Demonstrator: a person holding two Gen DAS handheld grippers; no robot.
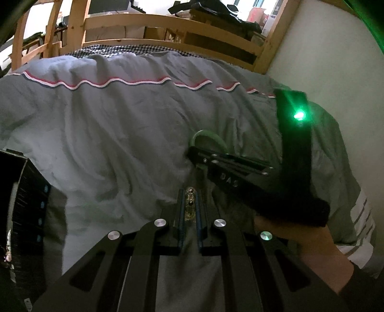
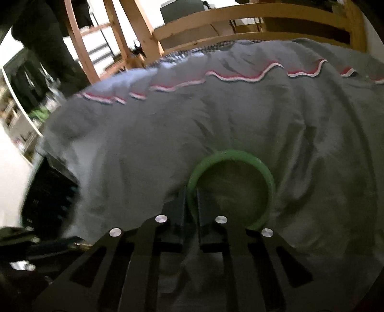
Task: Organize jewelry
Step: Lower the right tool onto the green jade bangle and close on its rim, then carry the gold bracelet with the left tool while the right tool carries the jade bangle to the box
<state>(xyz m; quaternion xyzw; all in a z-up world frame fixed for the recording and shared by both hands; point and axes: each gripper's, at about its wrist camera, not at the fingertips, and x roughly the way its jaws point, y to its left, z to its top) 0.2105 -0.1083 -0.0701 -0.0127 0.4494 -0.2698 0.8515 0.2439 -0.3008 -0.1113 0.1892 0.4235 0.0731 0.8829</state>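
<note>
My left gripper (image 1: 190, 195) is shut on a small gold-toned jewellery piece with dark beads (image 1: 190, 208), pinched between its blue pads above the grey quilt. In the right wrist view, my right gripper (image 2: 191, 192) is shut on the left rim of a green bangle (image 2: 240, 153), which rests on or just above the quilt. In the left wrist view, the right gripper (image 1: 193, 152) sits ahead and to the right, with the bangle (image 1: 211, 135) sticking out past its tip. A hand (image 1: 300, 242) holds its handle.
A wrinkled grey quilt (image 1: 108, 120) with a red-and-white trim covers the bed. A black box (image 1: 26, 204) stands at the left edge, also seen as a dark box (image 2: 48, 199) in the right wrist view. A wooden bed rail (image 1: 168, 21) runs along the back and a white wall (image 1: 324, 48) is on the right.
</note>
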